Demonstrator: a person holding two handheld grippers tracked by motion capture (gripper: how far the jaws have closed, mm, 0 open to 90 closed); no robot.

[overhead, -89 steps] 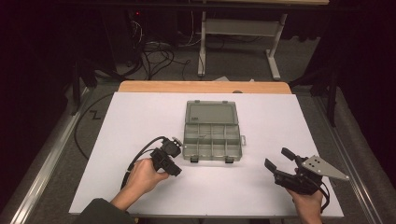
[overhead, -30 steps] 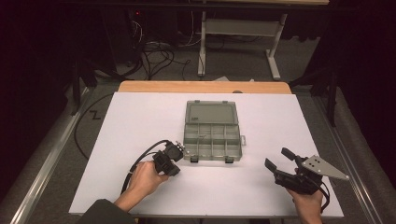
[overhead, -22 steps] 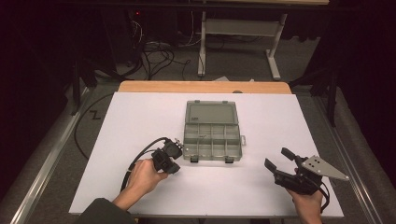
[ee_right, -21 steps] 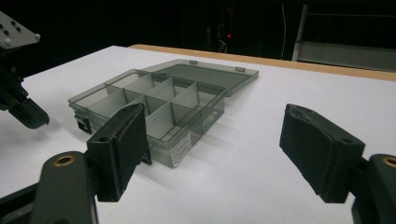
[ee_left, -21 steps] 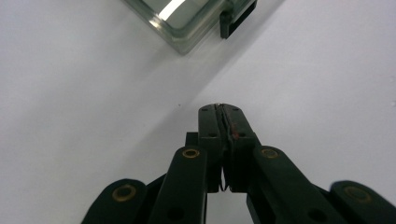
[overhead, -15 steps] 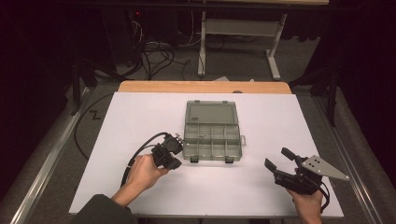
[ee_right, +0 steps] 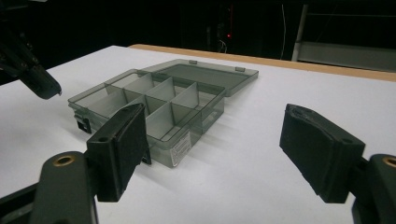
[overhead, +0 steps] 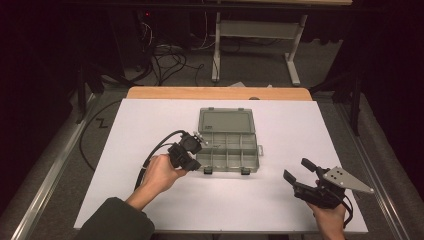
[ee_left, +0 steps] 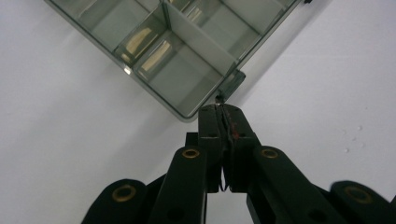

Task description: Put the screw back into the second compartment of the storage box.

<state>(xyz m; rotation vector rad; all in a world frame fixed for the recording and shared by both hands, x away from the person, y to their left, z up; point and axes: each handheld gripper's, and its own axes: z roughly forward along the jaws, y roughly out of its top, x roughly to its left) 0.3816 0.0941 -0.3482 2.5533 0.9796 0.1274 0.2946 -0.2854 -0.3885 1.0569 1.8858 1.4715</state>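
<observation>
Hovering at box [overhead: 227, 145] front-left corner, left tongs [ee_left: 223, 122] closed, empty; right tongs [overhead: 296, 172] wide open.

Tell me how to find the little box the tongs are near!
Look at the big white table and go to its middle. There lies a see-through grey box with its lid folded back flat and small square pockets inside. It is the only box there, with the left tongs at its front left corner.
</observation>
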